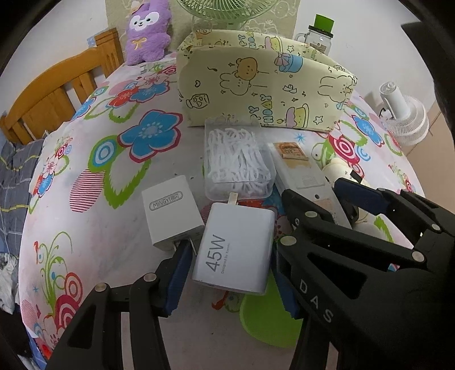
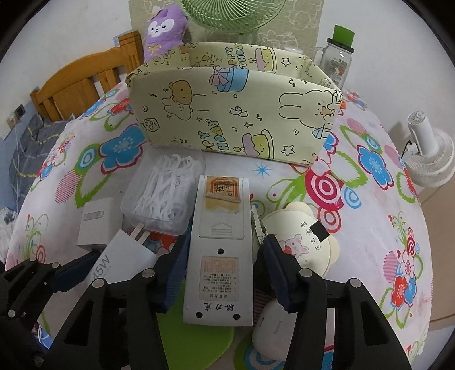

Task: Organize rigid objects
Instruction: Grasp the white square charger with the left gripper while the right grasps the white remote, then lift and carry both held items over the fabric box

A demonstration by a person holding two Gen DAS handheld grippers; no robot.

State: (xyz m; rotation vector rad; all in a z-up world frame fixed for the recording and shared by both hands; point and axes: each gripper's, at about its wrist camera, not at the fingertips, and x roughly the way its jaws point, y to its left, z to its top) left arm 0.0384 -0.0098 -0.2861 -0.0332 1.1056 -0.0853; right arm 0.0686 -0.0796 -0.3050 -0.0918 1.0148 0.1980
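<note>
A white 45W charger (image 1: 233,250) lies on the flowered tablecloth, and my left gripper (image 1: 230,249) is shut on it, a blue pad pressing each long side. Beside it are a smaller white MINGYI charger (image 1: 170,210) and a clear box of floss picks (image 1: 236,162). My right gripper (image 2: 224,242) is shut on a white remote control (image 2: 219,256) that lies back-side up, with its pads against the remote's two long edges. Behind everything stands an open yellow cartoon-print fabric box (image 2: 227,113). A cream round case (image 2: 301,242) sits right of the remote.
A white oval object (image 2: 270,333) and a green mat (image 2: 193,347) lie under the right gripper. A purple plush (image 1: 148,31), a green fan (image 2: 233,14) and a green-lidded jar (image 2: 338,57) stand behind the box. A white fan (image 2: 429,153) is right, a wooden bed frame (image 1: 57,91) left.
</note>
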